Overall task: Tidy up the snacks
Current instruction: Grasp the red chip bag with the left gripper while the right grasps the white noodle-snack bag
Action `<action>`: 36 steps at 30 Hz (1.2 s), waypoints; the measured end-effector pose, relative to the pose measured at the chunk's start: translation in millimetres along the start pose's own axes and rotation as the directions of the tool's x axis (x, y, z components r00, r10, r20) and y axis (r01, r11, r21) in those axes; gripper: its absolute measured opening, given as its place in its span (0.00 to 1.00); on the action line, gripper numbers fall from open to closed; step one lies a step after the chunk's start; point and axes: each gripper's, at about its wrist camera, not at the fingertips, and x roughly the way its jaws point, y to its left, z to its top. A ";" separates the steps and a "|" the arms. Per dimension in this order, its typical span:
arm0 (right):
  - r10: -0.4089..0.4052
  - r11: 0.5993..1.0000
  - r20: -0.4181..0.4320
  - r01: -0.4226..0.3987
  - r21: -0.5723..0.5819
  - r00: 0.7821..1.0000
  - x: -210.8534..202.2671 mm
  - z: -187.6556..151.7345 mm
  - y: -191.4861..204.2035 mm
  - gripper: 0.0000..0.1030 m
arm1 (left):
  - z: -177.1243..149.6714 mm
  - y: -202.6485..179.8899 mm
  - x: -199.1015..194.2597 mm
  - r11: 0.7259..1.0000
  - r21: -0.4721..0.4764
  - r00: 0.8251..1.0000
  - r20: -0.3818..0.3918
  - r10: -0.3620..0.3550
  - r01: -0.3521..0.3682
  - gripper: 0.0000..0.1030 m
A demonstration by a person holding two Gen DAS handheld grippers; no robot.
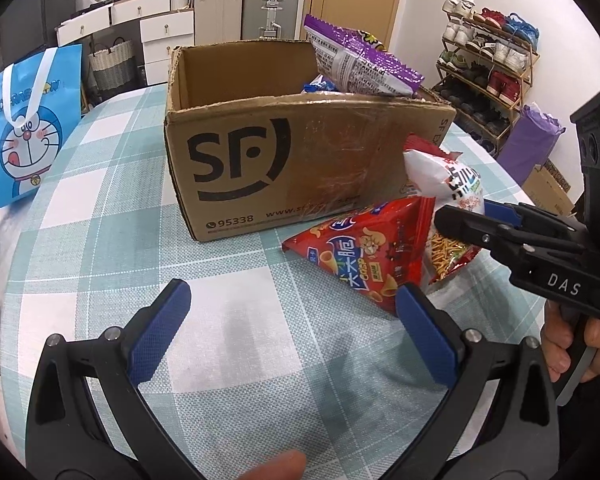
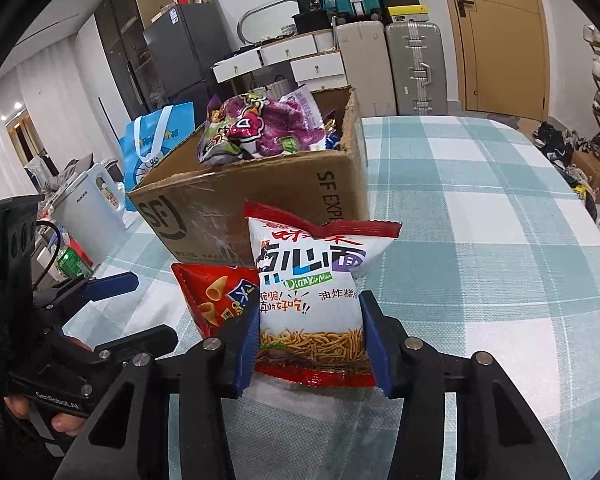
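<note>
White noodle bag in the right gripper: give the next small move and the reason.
Probably lift the white noodle bag toward the cardboard box: the right gripper is already shut on its lower part, and the open box stands just behind it.

The checked tablecloth (image 1: 112, 208) carries the cardboard box (image 1: 260, 160), red snack bag (image 1: 364, 248) and blue gift bag (image 1: 28, 128).

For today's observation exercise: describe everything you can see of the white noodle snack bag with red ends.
The white noodle snack bag is a glossy, puffy plastic pack with crimped red top and bottom seals, bold dark lettering and a picture of thin fried noodle sticks. It stands roughly upright in front of the cardboard box, beside the red cone-snack bag. The right gripper is shut on its lower sides, blue pads pressing in.
</note>
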 end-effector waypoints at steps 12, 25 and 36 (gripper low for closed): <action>-0.036 0.999 0.030 0.035 0.042 0.999 -19.4 1.6 -19.6 0.46 | 7.5 -22.3 9.0 0.999 0.017 0.999 -0.014 -0.032 0.032 0.99; -0.032 0.995 0.034 0.029 0.093 0.999 -23.9 3.9 -35.8 0.46 | 25.8 -36.8 52.3 1.000 0.015 0.996 -0.084 0.027 -0.025 0.99; -0.029 0.994 0.036 0.025 0.103 0.999 -25.8 3.8 -38.2 0.46 | 38.4 -46.9 75.9 0.999 0.030 0.995 -0.098 0.029 -0.026 0.72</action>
